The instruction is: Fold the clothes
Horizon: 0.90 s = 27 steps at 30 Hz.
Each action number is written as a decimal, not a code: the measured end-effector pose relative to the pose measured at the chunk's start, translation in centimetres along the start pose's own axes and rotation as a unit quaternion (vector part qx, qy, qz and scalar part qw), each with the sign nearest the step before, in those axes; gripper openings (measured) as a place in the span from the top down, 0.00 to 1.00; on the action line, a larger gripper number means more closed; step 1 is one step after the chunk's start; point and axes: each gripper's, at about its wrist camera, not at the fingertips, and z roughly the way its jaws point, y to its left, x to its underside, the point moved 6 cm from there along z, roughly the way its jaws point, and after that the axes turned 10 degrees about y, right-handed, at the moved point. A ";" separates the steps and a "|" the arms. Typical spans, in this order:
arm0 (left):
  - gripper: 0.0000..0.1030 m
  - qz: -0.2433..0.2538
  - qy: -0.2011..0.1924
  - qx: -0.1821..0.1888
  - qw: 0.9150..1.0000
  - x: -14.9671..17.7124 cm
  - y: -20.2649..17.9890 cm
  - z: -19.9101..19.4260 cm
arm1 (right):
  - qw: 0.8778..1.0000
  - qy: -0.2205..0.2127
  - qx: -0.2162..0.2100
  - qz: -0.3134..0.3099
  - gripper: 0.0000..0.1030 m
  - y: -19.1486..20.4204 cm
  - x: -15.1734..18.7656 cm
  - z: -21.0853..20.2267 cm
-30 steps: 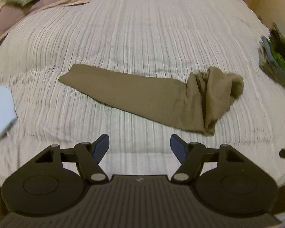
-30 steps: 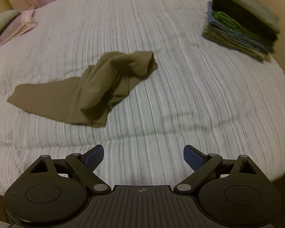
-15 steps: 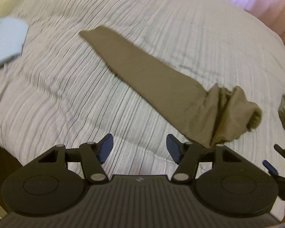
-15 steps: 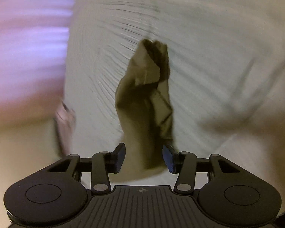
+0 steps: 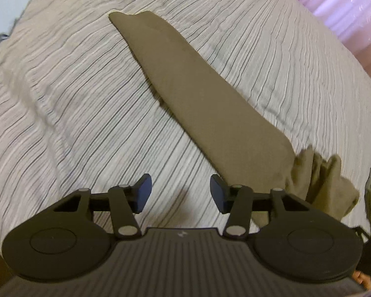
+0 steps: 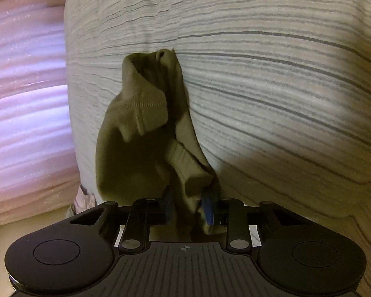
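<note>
the bed (image 5: 61, 94) is covered by a pale ribbed, striped bedspread (image 6: 284, 86) that fills most of both views, with pink curtains (image 6: 24, 99) beyond its edge. an olive-brown garment (image 5: 197, 94) lies across the bedspread as a long flat band, smooth at its far end and bunched into folds at the near right end. a light blue cloth (image 5: 5, 7) sits at the far left corner. the left gripper (image 5: 180, 193) hovers just above the bedspread beside the band, jaws wide apart and holding nothing. the right gripper (image 6: 188, 208) has its jaws closed on the crumpled, stitched end of the garment.
</note>
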 end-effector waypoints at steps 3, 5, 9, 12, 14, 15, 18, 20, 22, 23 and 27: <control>0.56 -0.004 0.001 0.007 1.000 -1.5 0.5 1.1 | 1.000 0.000 0.015 0.001 0.71 -0.3 -0.1 0.5; 0.56 -0.010 0.004 0.012 1.000 -2.3 1.0 1.7 | 1.000 -0.001 0.022 0.009 0.71 -0.6 0.0 1.1; 0.56 -0.022 0.008 0.016 1.000 -3.7 2.0 2.6 | 1.000 -0.018 0.007 0.005 0.73 -0.4 0.5 1.0; 0.57 -0.032 0.007 0.020 0.999 -4.7 2.7 3.4 | 0.999 -0.048 -0.008 -0.020 0.92 0.5 0.7 0.2; 0.61 -0.041 0.003 0.027 0.999 -5.6 3.2 3.8 | 0.997 -0.071 -0.026 -0.032 0.93 1.5 0.7 -0.8; 0.65 -0.046 0.001 0.031 0.998 -6.1 3.4 4.0 | 0.995 -0.081 -0.033 -0.041 0.93 2.3 0.7 -1.3; 0.72 -0.056 -0.004 0.044 0.997 -7.6 4.0 4.6 | 0.991 -0.103 -0.048 -0.066 0.93 4.6 0.4 -3.0; 0.72 -0.062 -0.007 0.050 0.997 -8.6 4.3 5.1 | 0.988 -0.115 -0.052 -0.084 0.93 5.8 0.3 -3.9; 0.73 -0.067 -0.009 0.055 0.996 -9.7 4.6 5.7 | 0.986 -0.124 -0.056 -0.098 0.93 6.8 0.3 -4.6; 0.75 -0.068 -0.009 0.059 0.996 -10.1 4.6 6.0 | 0.985 -0.127 -0.055 -0.103 0.93 7.1 0.3 -4.9; 0.96 -0.061 -0.014 0.067 0.996 -11.8 4.2 5.9 | 0.981 -0.139 -0.049 -0.128 0.93 8.4 0.4 -5.7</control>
